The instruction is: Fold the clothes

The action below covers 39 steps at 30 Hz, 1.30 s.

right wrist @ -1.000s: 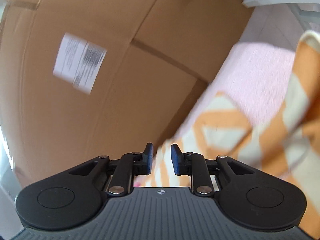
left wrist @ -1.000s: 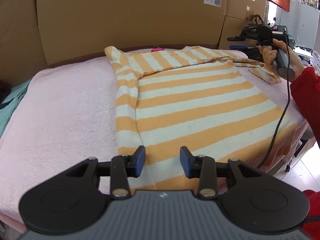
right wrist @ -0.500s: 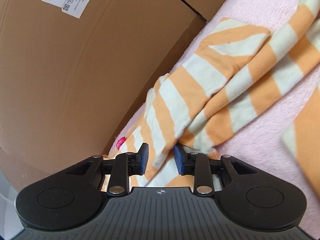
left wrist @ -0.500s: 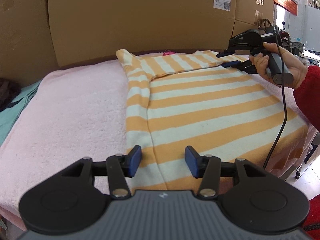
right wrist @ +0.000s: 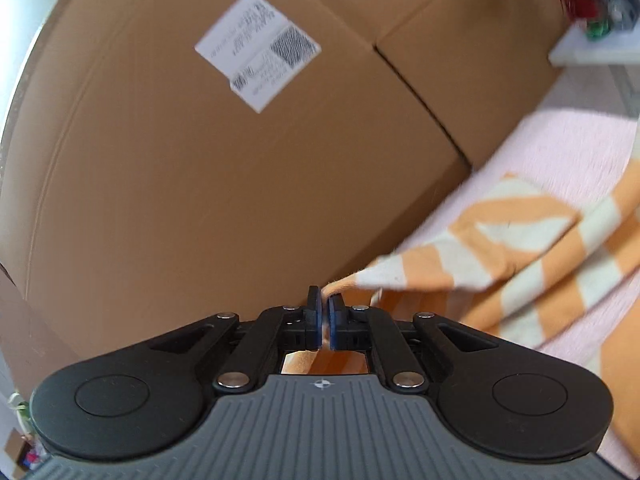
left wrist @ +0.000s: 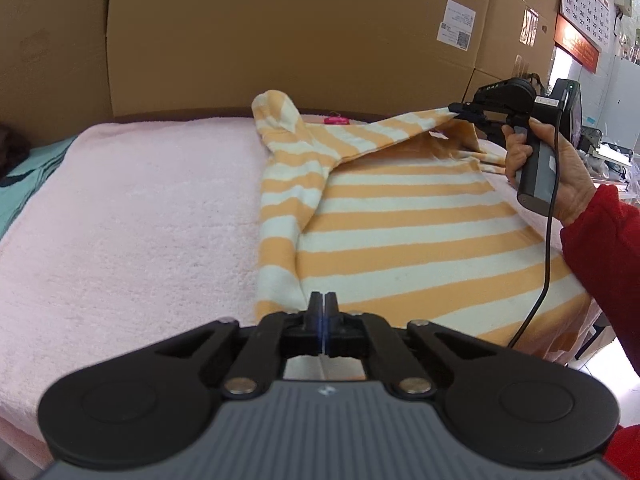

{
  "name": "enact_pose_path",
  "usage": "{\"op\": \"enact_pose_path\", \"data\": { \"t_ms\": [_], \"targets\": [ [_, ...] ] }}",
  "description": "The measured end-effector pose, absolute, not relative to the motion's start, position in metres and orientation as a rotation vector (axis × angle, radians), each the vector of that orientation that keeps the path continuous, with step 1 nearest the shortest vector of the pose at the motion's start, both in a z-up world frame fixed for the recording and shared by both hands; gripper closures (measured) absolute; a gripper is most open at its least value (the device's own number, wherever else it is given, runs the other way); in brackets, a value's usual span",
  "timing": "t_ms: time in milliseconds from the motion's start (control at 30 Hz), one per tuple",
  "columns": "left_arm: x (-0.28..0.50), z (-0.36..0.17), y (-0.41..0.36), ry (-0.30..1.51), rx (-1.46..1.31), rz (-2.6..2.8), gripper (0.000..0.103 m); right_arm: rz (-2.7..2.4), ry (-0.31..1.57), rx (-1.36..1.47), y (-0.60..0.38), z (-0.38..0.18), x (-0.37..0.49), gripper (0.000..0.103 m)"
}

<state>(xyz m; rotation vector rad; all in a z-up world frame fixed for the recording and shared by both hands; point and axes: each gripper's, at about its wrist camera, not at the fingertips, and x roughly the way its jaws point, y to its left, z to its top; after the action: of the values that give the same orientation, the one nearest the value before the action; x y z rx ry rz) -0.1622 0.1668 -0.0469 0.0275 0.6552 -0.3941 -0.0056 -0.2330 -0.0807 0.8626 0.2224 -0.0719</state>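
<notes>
An orange-and-white striped shirt (left wrist: 400, 232) lies on a pink towel-covered table (left wrist: 140, 220), its left side folded inward. My left gripper (left wrist: 322, 306) is shut on the shirt's near hem, beside the fold. In the left wrist view the right gripper (left wrist: 458, 111), held by a hand (left wrist: 568, 176), has lifted the far right shoulder off the table. In the right wrist view my right gripper (right wrist: 324, 304) is shut on an edge of the shirt (right wrist: 500, 248), which hangs down to the pink towel (right wrist: 560, 140).
Big cardboard boxes (left wrist: 280, 40) wall off the far side of the table, close to the right gripper (right wrist: 200, 180). A teal cloth (left wrist: 24, 188) lies at the left edge. A black cable (left wrist: 548, 260) and a red sleeve (left wrist: 600, 260) are over the right edge.
Both grippers went from open to shut. The left one closed on the near hem. The right one closed on the far shoulder and raised it off the table.
</notes>
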Motion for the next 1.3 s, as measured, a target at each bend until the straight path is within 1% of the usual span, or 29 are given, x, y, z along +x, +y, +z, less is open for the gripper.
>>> {"op": "enact_pose_path", "data": {
  "t_ms": [133, 167, 200, 233, 267, 300, 367, 400, 433, 467, 500, 600, 633, 667, 700, 733, 767, 833, 1000, 1300],
  "targets": [
    [-0.16, -0.048, 0.164, 0.668, 0.027, -0.405, 0.103, -0.116, 0.264, 0.837, -0.239, -0.097, -0.001, 0.098],
    [-0.159, -0.045, 0.165, 0.67, 0.02, -0.401, 0.101, -0.14, 0.297, 0.824, -0.237, -0.101, 0.006, 0.097],
    [-0.158, -0.042, 0.167, 0.666, 0.02, -0.393, 0.099, -0.144, 0.326, 0.846, -0.241, -0.103, 0.009, 0.093],
    [-0.158, -0.039, 0.169, 0.663, 0.021, -0.386, 0.095, -0.147, 0.354, 0.867, -0.245, -0.105, 0.012, 0.087],
    [-0.158, -0.037, 0.17, 0.663, 0.025, -0.383, 0.096, -0.144, 0.376, 0.886, -0.246, -0.106, 0.011, 0.083],
    [-0.161, -0.036, 0.172, 0.673, 0.04, -0.388, 0.097, -0.141, 0.397, 0.905, -0.247, -0.107, 0.009, 0.075],
    [-0.167, -0.035, 0.174, 0.691, 0.07, -0.398, 0.096, -0.125, 0.425, 0.942, -0.244, -0.104, -0.002, 0.074],
    [-0.17, -0.035, 0.175, 0.699, 0.084, -0.401, 0.096, -0.106, 0.437, 0.96, -0.242, -0.102, -0.008, 0.07],
    [-0.173, -0.036, 0.174, 0.701, 0.096, -0.403, 0.089, -0.064, 0.467, 0.989, -0.238, -0.102, -0.012, 0.068],
    [-0.176, -0.038, 0.173, 0.704, 0.109, -0.405, 0.074, -0.015, 0.501, 1.02, -0.233, -0.103, -0.015, 0.068],
    [-0.177, -0.039, 0.172, 0.706, 0.119, -0.402, 0.07, 0.034, 0.534, 1.047, -0.227, -0.105, -0.017, 0.068],
    [-0.164, -0.034, 0.166, 0.678, 0.145, -0.317, 0.069, 0.142, 0.584, 1.004, -0.197, -0.109, -0.015, 0.068],
    [-0.159, -0.03, 0.163, 0.662, 0.155, -0.278, 0.064, 0.152, 0.588, 0.959, -0.186, -0.108, -0.012, 0.068],
    [-0.152, -0.026, 0.16, 0.635, 0.168, -0.225, 0.044, 0.163, 0.591, 0.913, -0.176, -0.106, -0.01, 0.068],
    [-0.144, -0.023, 0.158, 0.611, 0.177, -0.179, 0.034, 0.173, 0.594, 0.867, -0.164, -0.105, -0.007, 0.068],
    [-0.136, -0.021, 0.156, 0.597, 0.175, -0.146, 0.019, 0.179, 0.587, 0.811, -0.153, -0.101, -0.004, 0.068],
    [-0.128, -0.02, 0.155, 0.583, 0.174, -0.114, 0.012, 0.198, 0.578, 0.767, -0.142, -0.097, -0.002, 0.068],
    [-0.112, -0.02, 0.15, 0.574, 0.184, -0.051, 0.014, 0.239, 0.557, 0.715, -0.129, -0.094, 0.003, 0.068],
    [-0.08, -0.022, 0.151, 0.615, 0.148, 0.053, 0.012, 0.305, 0.549, 0.707, -0.112, -0.103, 0.005, 0.067],
    [-0.065, -0.024, 0.174, 0.66, 0.038, 0.172, 0.005, 0.304, 0.528, 0.73, -0.116, -0.109, 0.007, 0.065]
  ]
}}
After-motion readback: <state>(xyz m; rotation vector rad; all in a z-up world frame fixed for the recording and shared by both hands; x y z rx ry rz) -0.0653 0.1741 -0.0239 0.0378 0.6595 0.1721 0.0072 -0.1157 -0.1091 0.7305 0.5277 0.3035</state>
